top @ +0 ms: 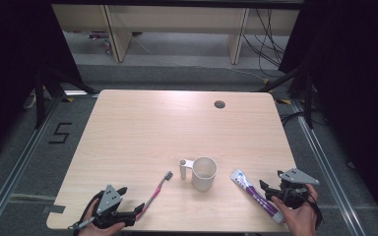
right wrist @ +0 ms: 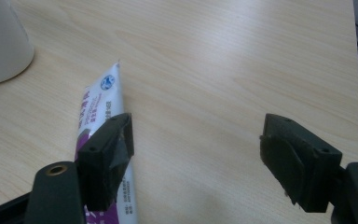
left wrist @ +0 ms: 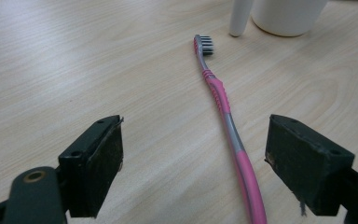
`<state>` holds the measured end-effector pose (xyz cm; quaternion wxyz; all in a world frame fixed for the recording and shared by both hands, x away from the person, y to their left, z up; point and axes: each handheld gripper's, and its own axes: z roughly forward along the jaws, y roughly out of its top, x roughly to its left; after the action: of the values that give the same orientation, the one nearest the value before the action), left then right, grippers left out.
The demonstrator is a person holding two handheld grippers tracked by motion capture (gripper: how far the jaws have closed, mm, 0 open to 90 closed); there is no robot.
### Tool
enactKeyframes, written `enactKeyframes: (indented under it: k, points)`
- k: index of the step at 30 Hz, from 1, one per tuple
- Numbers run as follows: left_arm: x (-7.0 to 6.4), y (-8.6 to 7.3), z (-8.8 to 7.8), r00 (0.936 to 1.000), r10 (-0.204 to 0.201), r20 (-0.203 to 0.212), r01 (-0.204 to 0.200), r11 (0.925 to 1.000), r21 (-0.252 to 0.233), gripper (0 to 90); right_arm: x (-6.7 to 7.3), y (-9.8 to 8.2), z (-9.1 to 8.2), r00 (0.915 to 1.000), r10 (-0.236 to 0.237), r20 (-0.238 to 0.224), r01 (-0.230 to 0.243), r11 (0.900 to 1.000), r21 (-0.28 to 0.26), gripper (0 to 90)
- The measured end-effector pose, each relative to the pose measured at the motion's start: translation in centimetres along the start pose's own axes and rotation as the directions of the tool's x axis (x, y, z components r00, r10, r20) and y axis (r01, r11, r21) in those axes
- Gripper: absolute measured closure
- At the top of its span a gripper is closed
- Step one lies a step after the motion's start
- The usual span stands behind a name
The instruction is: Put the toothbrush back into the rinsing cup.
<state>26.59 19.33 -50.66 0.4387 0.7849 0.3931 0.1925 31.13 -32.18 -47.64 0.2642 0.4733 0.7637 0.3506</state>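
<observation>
A pink and grey toothbrush (top: 156,192) lies on the table, bristles toward a white mug (top: 204,173). My left gripper (top: 137,210) rests open near the front edge, at the handle end. In the left gripper view the toothbrush (left wrist: 223,107) runs between the open jaws, closer to the right one, untouched by either. A white and purple toothpaste tube (top: 255,194) lies right of the mug. My right gripper (top: 266,188) stands open just right of it. In the right gripper view the tube (right wrist: 101,112) passes behind the left jaw, with bare table between the jaws.
The wooden table (top: 142,128) has a cable hole (top: 219,104) at the back right. The mug's handle (top: 183,168) points left toward the brush head. Wide bare wood lies behind the mug. Dark floor and frame rails surround the table.
</observation>
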Motion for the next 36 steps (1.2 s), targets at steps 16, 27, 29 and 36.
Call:
enactKeyframes:
  k: [16,27,29,36]
  points:
    - [0.3,0.2,0.6,0.9983,-0.049,0.032,0.047,0.9974,0.055,20.1,-0.1,0.1,0.1,0.9997,-0.008,-0.021,0.008,1.0,0.0,28.8]
    - [0.0,1.4,1.7,0.9988,-0.03,0.04,0.026,0.9938,0.108,16.2,-0.1,0.2,0.0,0.9993,0.002,-0.038,-0.003,1.0,-0.023,25.8]
    - [0.0,1.7,2.0,0.9988,-0.022,0.045,0.016,0.9928,0.119,16.2,-0.1,0.1,0.0,0.999,0.009,-0.044,-0.011,0.999,-0.032,23.2]
    - [-0.2,2.2,2.9,0.9987,0.006,0.05,-0.014,0.988,0.154,16.3,-0.1,0.1,-0.3,0.9982,-0.014,-0.059,0.01,0.998,-0.069,17.8]
